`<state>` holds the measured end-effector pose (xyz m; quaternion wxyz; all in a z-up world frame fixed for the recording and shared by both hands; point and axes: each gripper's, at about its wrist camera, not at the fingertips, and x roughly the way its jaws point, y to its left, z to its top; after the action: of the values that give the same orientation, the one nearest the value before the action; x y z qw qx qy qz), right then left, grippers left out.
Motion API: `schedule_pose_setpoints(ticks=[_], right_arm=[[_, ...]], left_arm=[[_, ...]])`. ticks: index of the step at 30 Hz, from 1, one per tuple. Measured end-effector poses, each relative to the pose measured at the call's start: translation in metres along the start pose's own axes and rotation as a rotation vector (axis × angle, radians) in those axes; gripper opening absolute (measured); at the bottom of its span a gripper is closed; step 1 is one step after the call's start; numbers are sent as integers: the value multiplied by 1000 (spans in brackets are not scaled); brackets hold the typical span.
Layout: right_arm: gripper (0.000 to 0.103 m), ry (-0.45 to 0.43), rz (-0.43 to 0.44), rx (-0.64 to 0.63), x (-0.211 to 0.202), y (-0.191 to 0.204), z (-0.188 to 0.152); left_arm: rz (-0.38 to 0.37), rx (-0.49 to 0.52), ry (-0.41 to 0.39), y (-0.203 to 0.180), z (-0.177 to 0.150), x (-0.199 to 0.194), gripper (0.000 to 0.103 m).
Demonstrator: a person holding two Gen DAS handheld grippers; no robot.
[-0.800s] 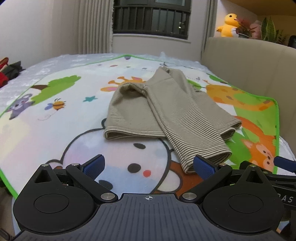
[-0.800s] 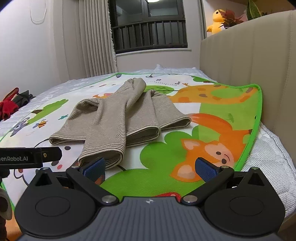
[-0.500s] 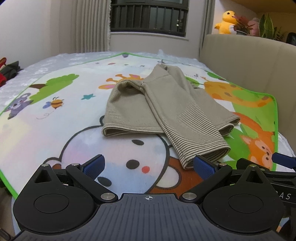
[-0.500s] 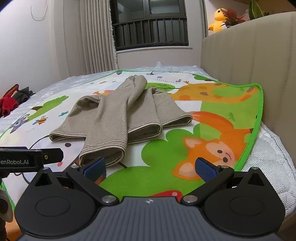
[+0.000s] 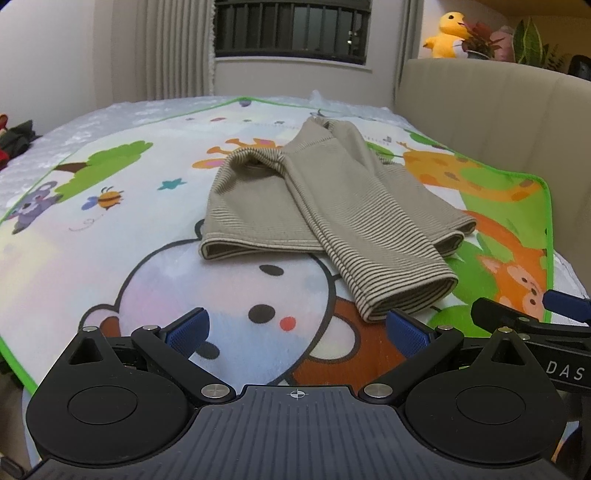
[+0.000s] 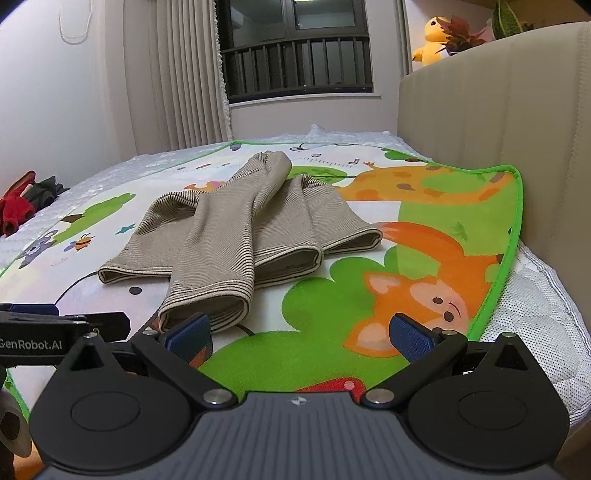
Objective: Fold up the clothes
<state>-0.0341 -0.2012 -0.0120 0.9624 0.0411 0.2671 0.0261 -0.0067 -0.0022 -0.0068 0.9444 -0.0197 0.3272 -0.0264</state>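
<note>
A beige striped garment (image 5: pixel 332 206) lies partly folded on a cartoon-print mat (image 5: pixel 110 236), one sleeve laid across its body with the cuff nearest me. It also shows in the right wrist view (image 6: pixel 236 236). My left gripper (image 5: pixel 295 328) is open and empty, low over the mat just short of the sleeve cuff (image 5: pixel 406 291). My right gripper (image 6: pixel 299 332) is open and empty, to the right of the cuff (image 6: pixel 207 310), with its left pad close beside it.
A beige padded headboard (image 5: pixel 498 110) runs along the right. A yellow plush duck (image 5: pixel 447 35) and plants sit on top of it. Red and dark clothes (image 6: pixel 26 203) lie at the far left. The mat's green edge (image 6: pixel 517 229) drops off to the right.
Both grippers have moved slightly forward toward the garment, so the sleeve cuff sits closer to the fingers. The garment has not moved.
</note>
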Motion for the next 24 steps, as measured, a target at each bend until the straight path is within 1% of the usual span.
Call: schedule_pose_setpoints(ticks=[24], right_arm=[[103, 7, 3, 7, -1, 0, -1]], left_arm=[[-4, 6, 7, 1, -3, -1, 103]])
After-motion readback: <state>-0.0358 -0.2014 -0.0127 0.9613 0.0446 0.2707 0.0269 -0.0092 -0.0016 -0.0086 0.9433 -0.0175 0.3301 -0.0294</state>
